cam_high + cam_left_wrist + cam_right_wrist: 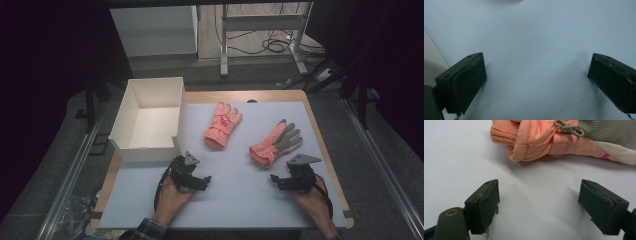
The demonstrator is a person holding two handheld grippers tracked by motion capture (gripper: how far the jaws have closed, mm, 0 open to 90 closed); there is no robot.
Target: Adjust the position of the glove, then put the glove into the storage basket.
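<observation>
The right gripper point(281, 181) rests low on the mat point(240, 200), held in the person's right hand point(312, 202), with its jaws spread wide and nothing between them. In the right gripper view point(539, 205) the 2 black pads point(487, 205) stand far apart over bare mat, and the cuff of the near glove point(544, 142) lies just ahead of them, not touching either pad. The left gripper point(200, 182), held in the left hand point(172, 197), is likewise wide open and holds nothing; in the left gripper view point(536, 80) there is bare mat between its jaws.

The near glove point(275, 142) lies on the right part of the mat, just beyond the right gripper. It is salmon pink with a grey palm side and grey fingers, cuff toward the person and fingers pointing away and to the right. A small grey clip point(569, 128) shows on its wrist band.

The 2nd glove point(222, 125), all pink, lies nearer the middle of the mat, well apart from the 1st, fingers pointing away from the person. It sits beyond the left gripper and just right of the box point(131, 147).

The box is white and open-topped, and stands at the mat's left far corner. The mat covers a wooden table point(320, 135).
</observation>
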